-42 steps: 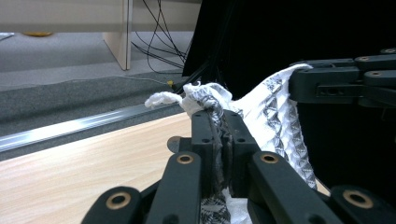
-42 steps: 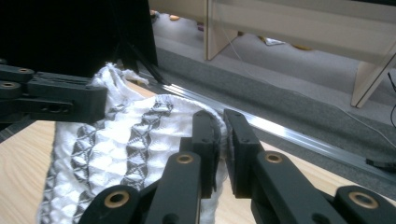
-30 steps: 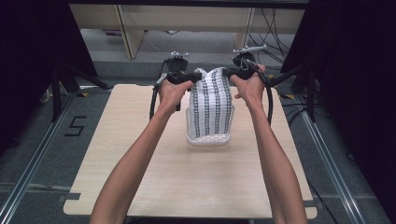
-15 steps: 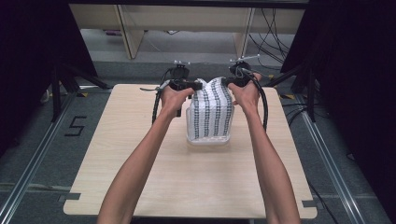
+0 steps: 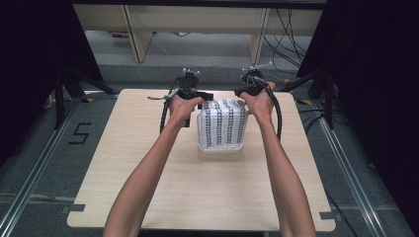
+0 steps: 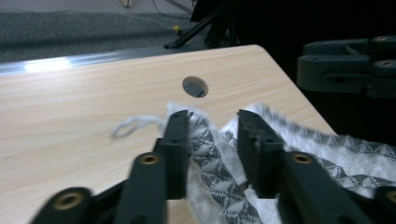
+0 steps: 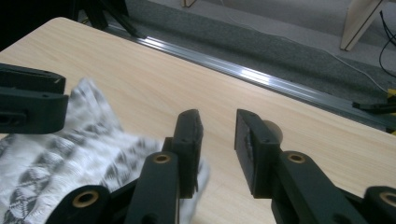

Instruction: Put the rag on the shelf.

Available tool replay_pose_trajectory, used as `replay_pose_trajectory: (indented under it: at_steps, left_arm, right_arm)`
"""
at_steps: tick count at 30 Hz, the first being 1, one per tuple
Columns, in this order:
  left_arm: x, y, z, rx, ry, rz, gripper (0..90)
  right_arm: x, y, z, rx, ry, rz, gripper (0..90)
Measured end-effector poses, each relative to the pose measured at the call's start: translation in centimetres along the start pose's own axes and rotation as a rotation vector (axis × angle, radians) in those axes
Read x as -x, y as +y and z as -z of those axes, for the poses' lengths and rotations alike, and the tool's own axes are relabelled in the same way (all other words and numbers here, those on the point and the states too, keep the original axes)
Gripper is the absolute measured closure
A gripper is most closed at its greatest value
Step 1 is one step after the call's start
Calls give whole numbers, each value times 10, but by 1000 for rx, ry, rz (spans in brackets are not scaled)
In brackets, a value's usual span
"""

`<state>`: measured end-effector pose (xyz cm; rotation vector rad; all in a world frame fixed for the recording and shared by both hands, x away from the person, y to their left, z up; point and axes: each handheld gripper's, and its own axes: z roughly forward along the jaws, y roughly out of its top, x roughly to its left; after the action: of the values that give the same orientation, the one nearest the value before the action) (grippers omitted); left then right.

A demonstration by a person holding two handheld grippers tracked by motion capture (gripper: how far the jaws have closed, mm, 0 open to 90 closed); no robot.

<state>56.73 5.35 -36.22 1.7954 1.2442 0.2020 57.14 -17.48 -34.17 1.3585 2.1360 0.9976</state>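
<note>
We reach both forearms straight out over the table (image 5: 123, 197), the left gripper (image 5: 193, 98) and right gripper (image 5: 245, 94) at the far corners of the patterned cloth (image 5: 222, 126), which lies folded between them on a clear tray (image 5: 220, 148). The left gripper's jaws have just been opening and stand parted, with a fold of cloth (image 6: 210, 158) loose between them. The right gripper's (image 7: 218, 135) jaws have also just been opening, bare table between them, the cloth (image 7: 70, 158) just beside its left jaw.
</note>
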Motion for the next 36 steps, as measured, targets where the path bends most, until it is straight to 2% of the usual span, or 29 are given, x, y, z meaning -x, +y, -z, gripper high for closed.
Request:
replay_pose_trajectory:
  at_steps: [3, 7, 13, 14, 16, 22, 23, 26, 30, 31, 32, 33, 35, 36]
  left_arm:
    - [-2, 0, 3, 9, 8, 7, 604]
    - [-2, -1, 5, -4, 5, -1, 576]
    - [-1, -2, 9, -6, 6, -10, 561]
    - [-1, -2, 10, -4, 6, -11, 559]
    - [-1, -2, 13, 5, 10, -11, 555]
    - [0, 0, 26, 23, 12, -28, 531]
    - [2, 0, 31, 28, 10, -35, 518]
    - [3, -1, 36, 31, 4, -43, 498]
    - [5, -4, 46, 56, 34, -66, 470]
    - [5, -4, 49, 58, 34, -66, 467]
    - [6, -4, 52, 60, 34, -70, 464]
    - [6, -5, 54, 61, 36, -72, 451]
    - [8, -6, 61, 58, 34, -83, 427]
    - [8, -6, 61, 58, 34, -83, 422]
  right_arm:
    - [2, -1, 1, -2, 0, -5, 686]
    - [1, 0, 7, 8, 8, -20, 675]
    - [-1, 1, 13, 30, 19, -7, 653]
    - [-3, 1, 14, 32, 19, -19, 650]
    - [-2, 2, 17, 35, 21, -1, 639]
    - [-3, 2, 27, 63, 40, -7, 595]
    - [-3, 2, 31, 84, 49, 11, 579]
    - [-4, 2, 36, 90, 46, 22, 552]
    - [-4, 0, 47, 110, 61, 30, 504]
    - [-7, -1, 49, 105, 61, 11, 493]
    - [-5, -2, 50, 112, 61, 39, 486]
    - [-6, -2, 53, 111, 61, 39, 481]
    - [-6, -5, 59, 126, 92, 27, 467]
    - [-6, -5, 59, 126, 92, 27, 467]
